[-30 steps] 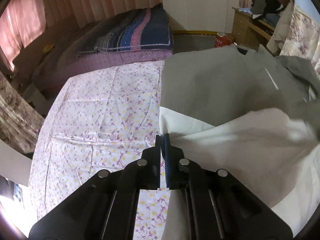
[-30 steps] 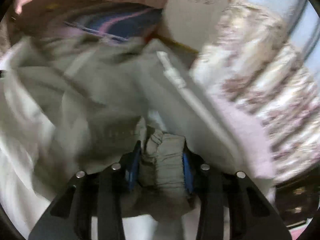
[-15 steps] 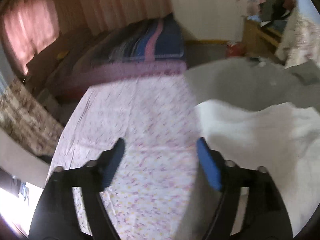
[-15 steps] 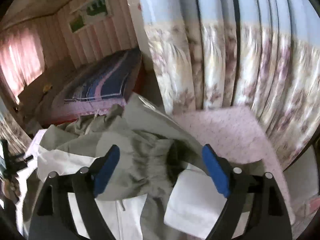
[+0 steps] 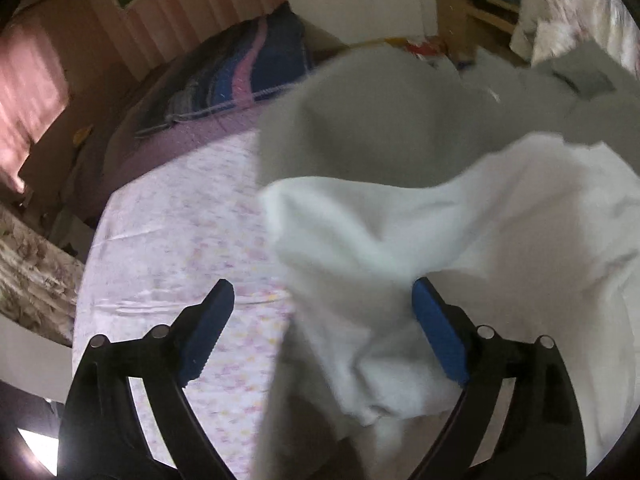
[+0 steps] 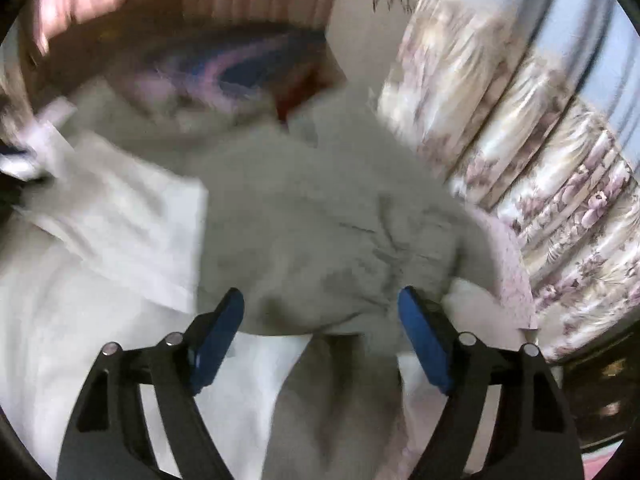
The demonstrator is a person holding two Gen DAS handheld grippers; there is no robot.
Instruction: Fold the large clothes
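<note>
Clearly the folding is only partly done: the garment [image 5: 400, 208], grey outside with a white lining, lies in a loose heap on the bed [image 5: 172, 216] rather than in a flat, squared stack, so smoothing and at least one more fold look to be left. Both tools are empty. The left gripper [image 5: 322, 330] has its jaws wide apart, with a rumpled white flap lying between them but not pinched; the right gripper [image 6: 320, 334] is likewise spread, hanging over a bunched grey mound [image 6: 328, 232] that nothing grips. The left view alone shows the bare flowered sheet to the garment's left, a striped blanket [image 5: 240, 76] farther up the bed, and a wooden cabinet [image 5: 468, 16] by the wall. The right view alone shows the flowered curtain [image 6: 532, 168] close beside the bed's right edge and a flat white panel [image 6: 120, 220] of lining lying left of the grey mound. Both views are blurred, so seams and sleeves cannot be told.
</note>
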